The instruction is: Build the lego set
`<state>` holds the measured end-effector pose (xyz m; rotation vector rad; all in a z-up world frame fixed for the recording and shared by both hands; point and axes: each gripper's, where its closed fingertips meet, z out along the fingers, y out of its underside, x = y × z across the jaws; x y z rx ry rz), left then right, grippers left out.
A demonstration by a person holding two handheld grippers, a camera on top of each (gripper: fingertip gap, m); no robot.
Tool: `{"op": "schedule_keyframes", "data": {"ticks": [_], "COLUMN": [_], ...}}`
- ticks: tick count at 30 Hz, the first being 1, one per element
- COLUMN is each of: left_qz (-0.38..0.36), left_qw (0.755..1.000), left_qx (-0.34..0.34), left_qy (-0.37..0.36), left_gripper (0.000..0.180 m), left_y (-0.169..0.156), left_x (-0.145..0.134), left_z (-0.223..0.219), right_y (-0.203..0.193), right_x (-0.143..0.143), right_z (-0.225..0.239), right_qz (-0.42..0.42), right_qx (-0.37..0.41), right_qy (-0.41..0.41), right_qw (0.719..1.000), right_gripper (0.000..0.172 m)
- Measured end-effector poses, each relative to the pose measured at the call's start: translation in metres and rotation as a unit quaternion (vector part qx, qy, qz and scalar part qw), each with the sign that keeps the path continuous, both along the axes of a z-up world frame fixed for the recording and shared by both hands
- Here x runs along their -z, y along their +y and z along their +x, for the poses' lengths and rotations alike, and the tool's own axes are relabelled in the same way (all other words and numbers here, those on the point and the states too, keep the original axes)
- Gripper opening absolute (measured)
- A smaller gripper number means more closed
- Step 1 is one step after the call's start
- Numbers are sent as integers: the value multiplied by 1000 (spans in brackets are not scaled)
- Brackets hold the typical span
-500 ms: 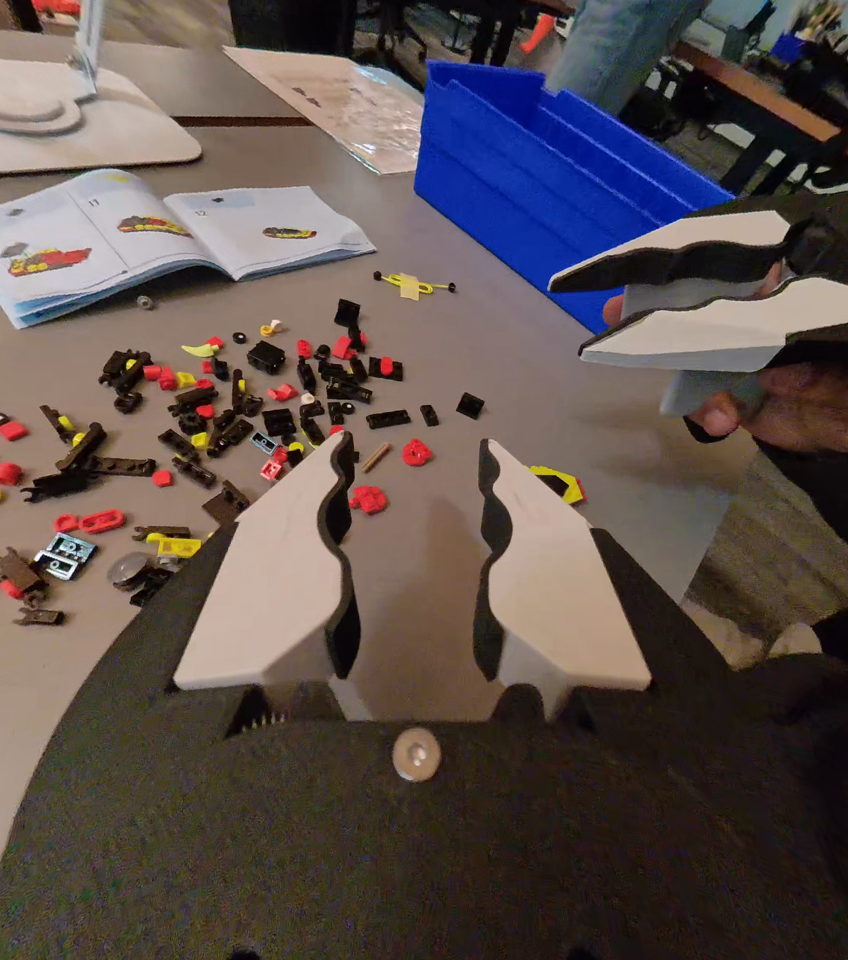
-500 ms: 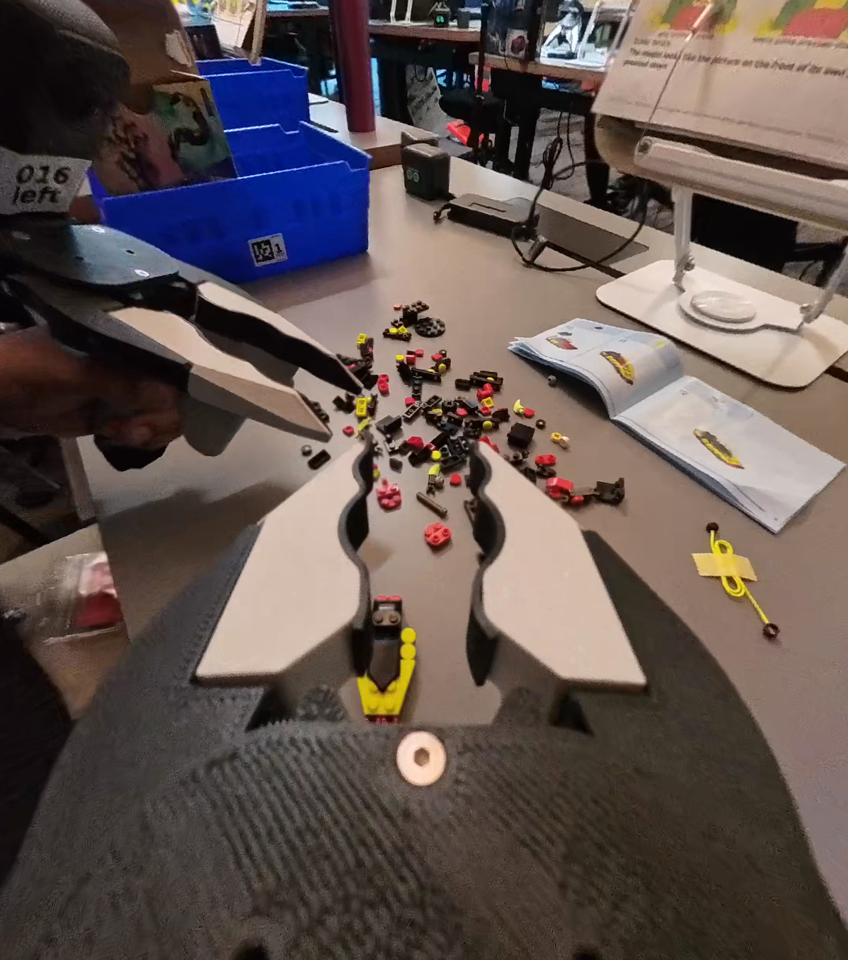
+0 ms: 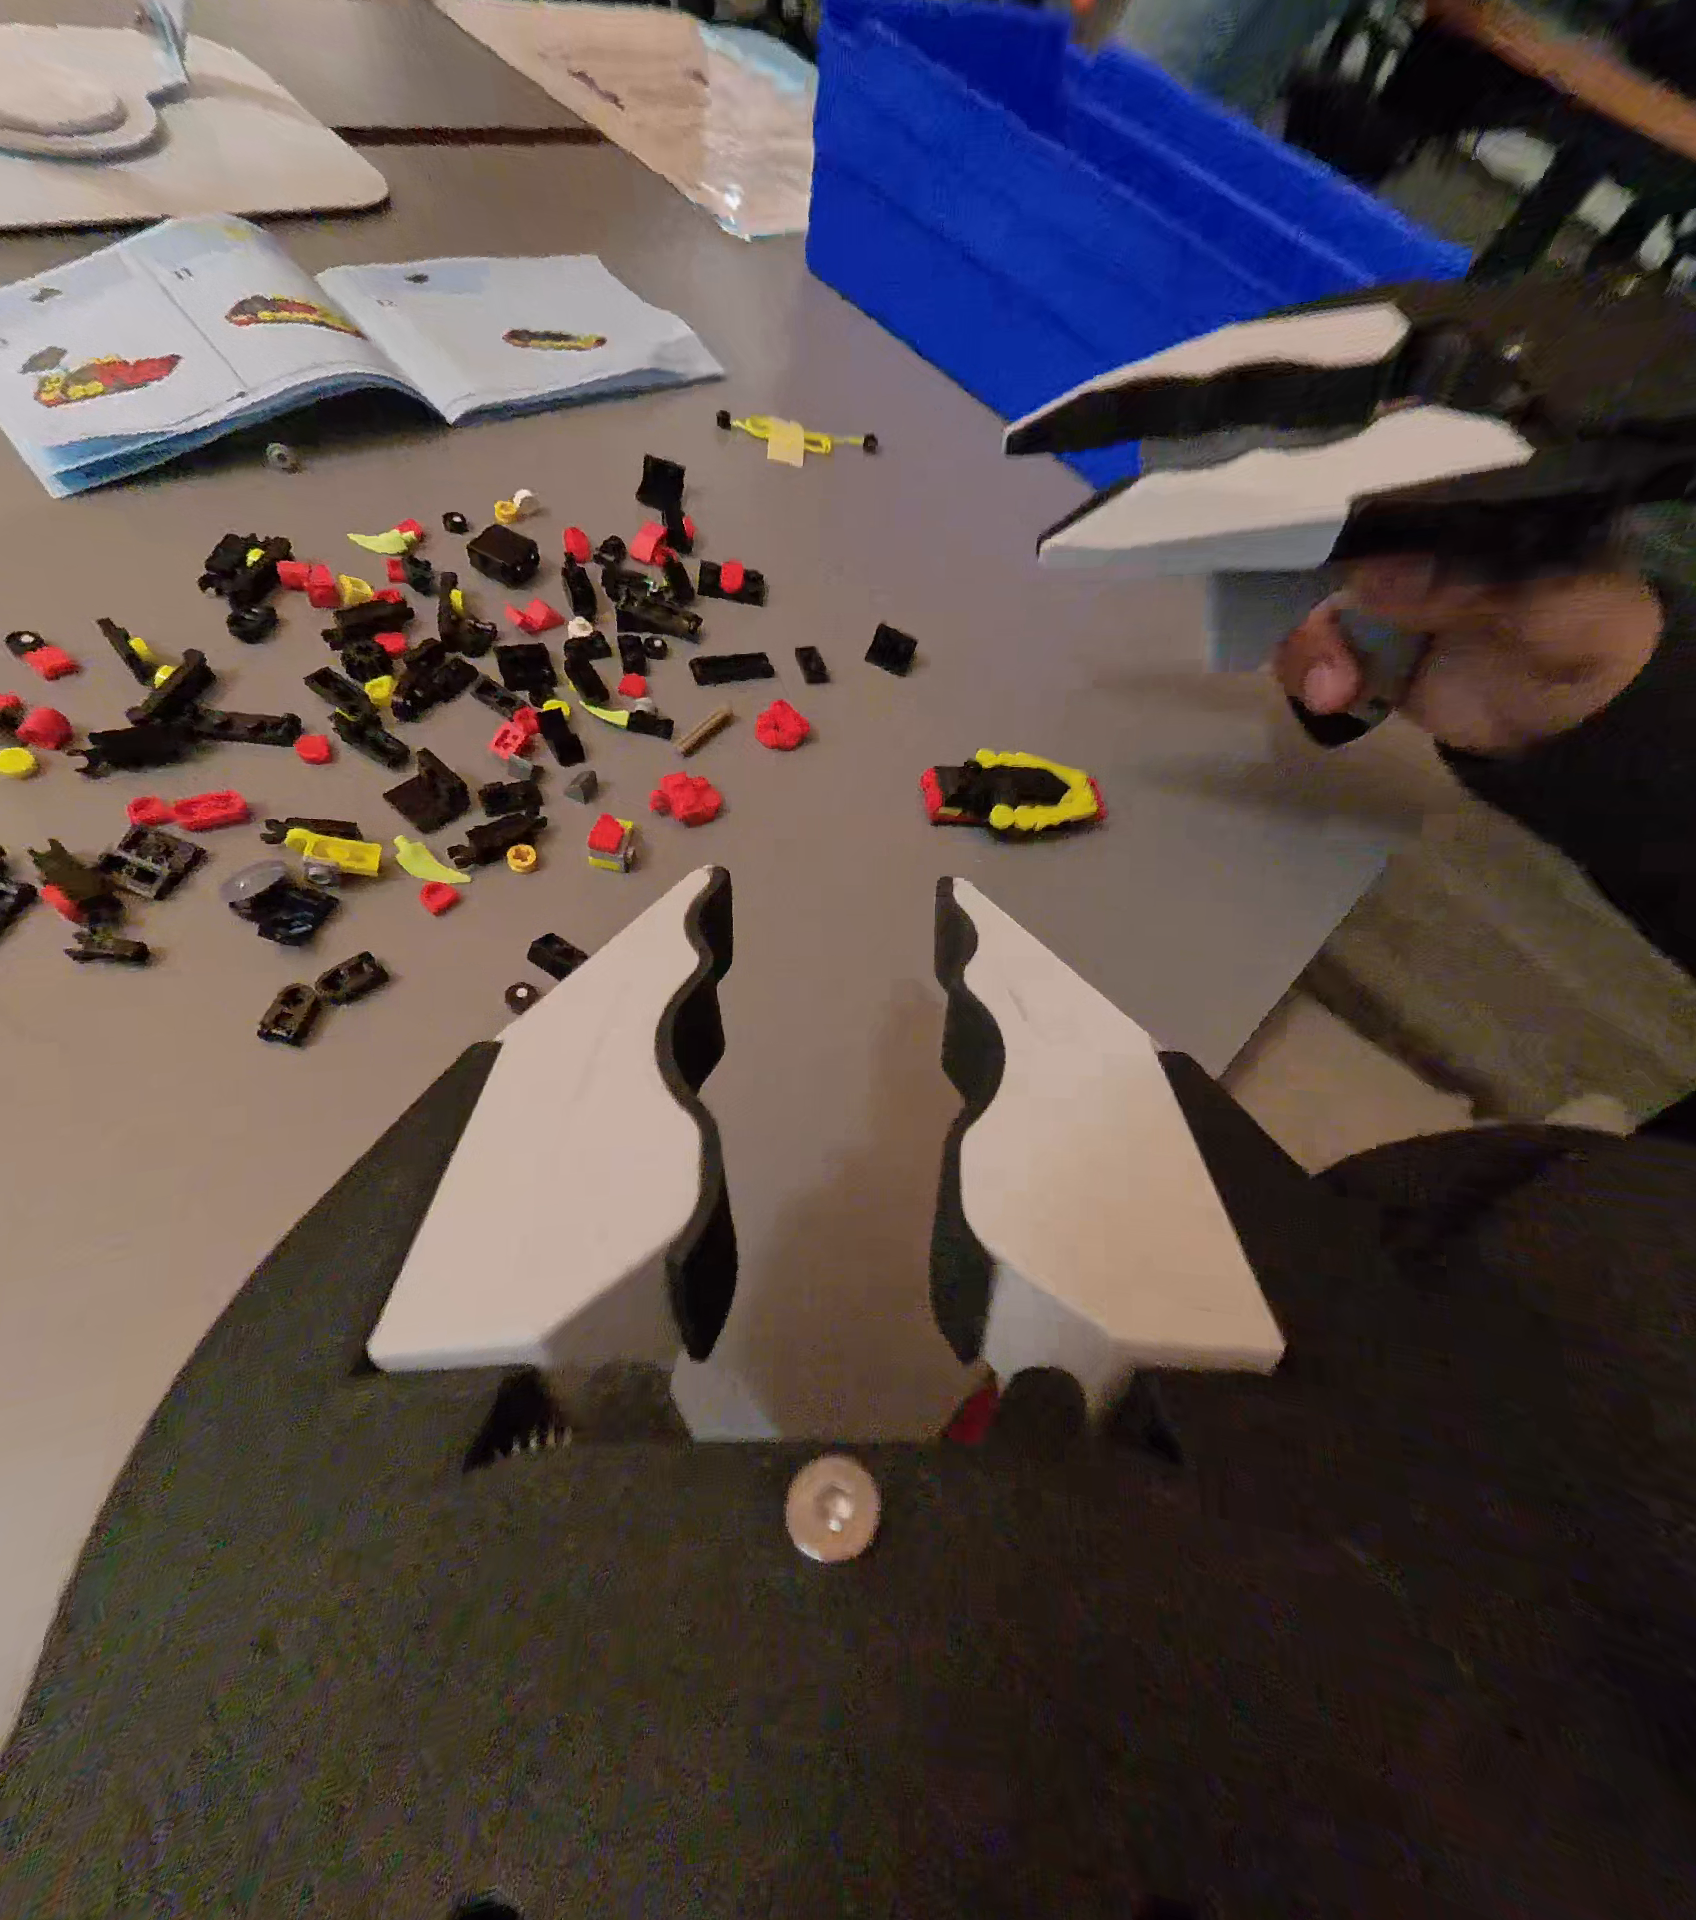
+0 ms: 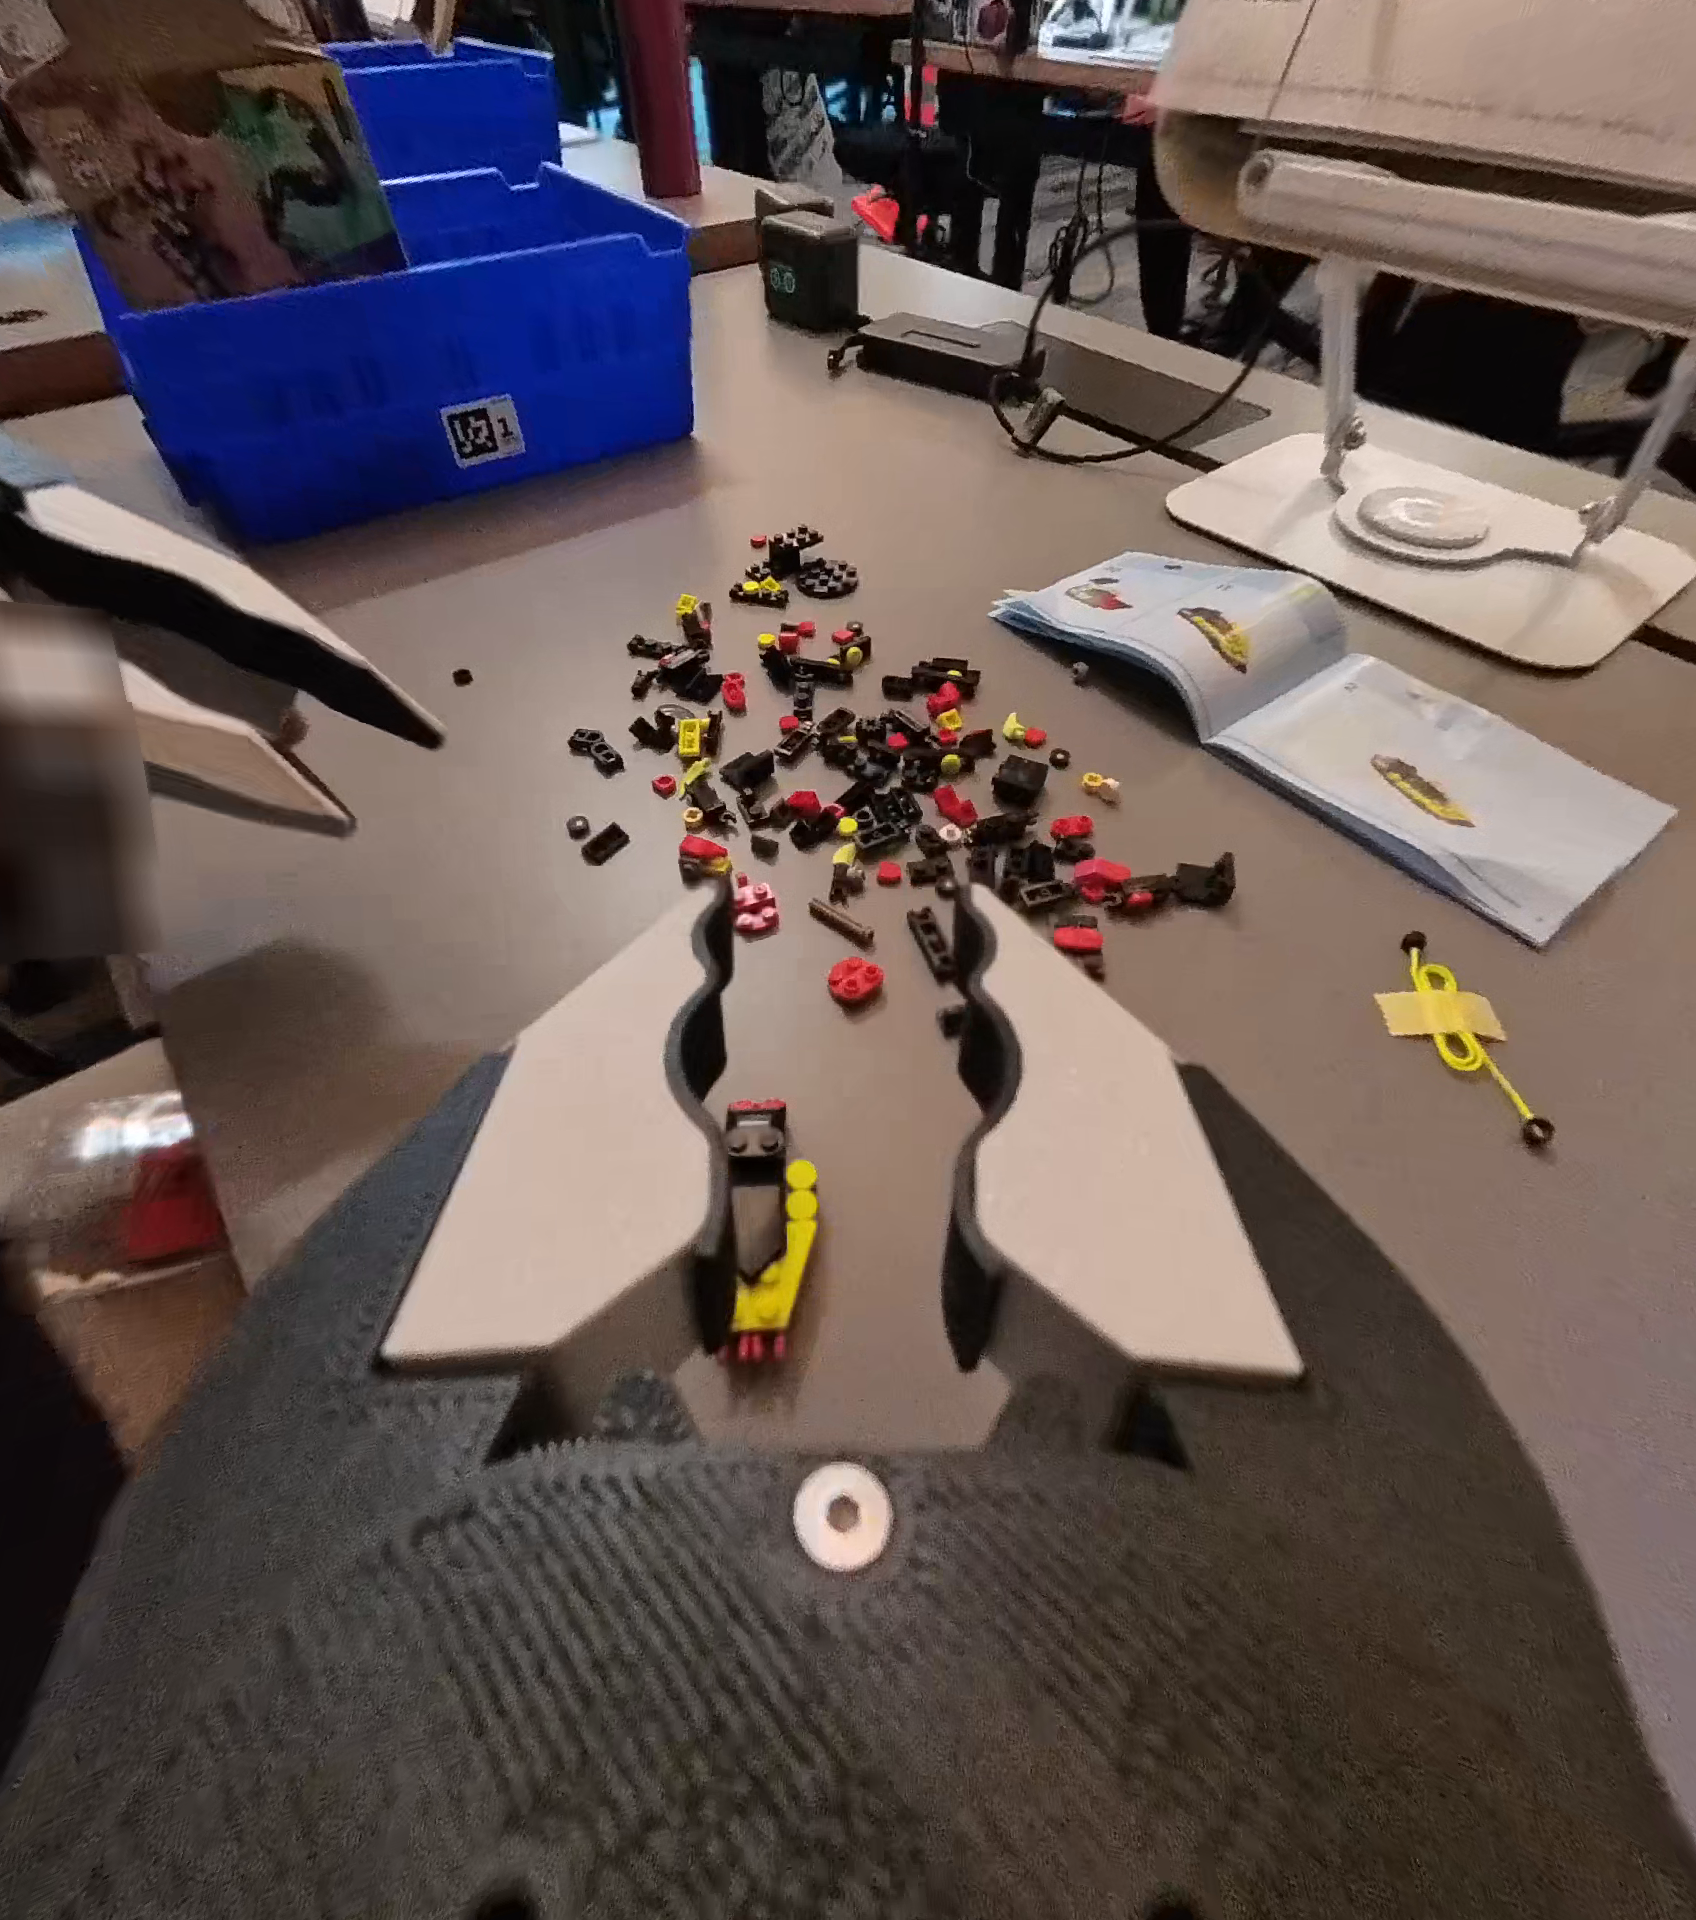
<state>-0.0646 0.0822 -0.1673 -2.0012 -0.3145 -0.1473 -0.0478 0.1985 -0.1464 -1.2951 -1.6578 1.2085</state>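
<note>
Left hand-held gripper [image 3: 831,894] back, model [image 3: 1012,792] ahead-right

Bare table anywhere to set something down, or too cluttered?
Free: the strip between the brick scatter and the blue bin, and the near edge around the small assembled model. Crowded: the scatter, up to the open booklet.

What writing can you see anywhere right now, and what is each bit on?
I don't quote writing, so here is where it stands.
White sticker on the blue bin: printed code and a mark, legible.
Open booklet: small page marks in the corners.
Dark box: front marks, blurred.
Plastic-covered sheet: too blurred to read.
</note>
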Motion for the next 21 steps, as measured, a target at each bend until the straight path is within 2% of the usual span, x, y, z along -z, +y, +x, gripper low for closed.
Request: {"op": "schedule_keyframes", "data": {"ticks": [3,6,8,12,15,18,21], "left_qz": [-33,-14,-5,-7,16,2,-12], "left_qw": [998,997,997,998,999,999,998], "left_qx": [42,69,75,56,38,45,59], "left_qy": [29,21,20,34,-2,-17,19], "left_gripper": [35,34,33,32,33,36,36], "left_y": [13,22,24,21,21,29,40], "left_x": [16,12,9,9,1,6,10], "left_z": [1,1,-4,-21,-23,-19,-12], "right_y": [12,26,26,9,-8,-33,-35], "right_x": [4,-2,-9,-17,-5,11,10], "right_z": [7,9,4,-10,-11,-2,9], "right_qz": [-1,38,24,-11,-41,-107,-71], "right_qx": [28,59,56,-2,-77,-148,-149], "right_qy": [2,13,24,37,18,-39,-34], "right_qw": [1000,997,998,999,996,982,986], "right_gripper": [42,38,37,38,37,49,51]}}
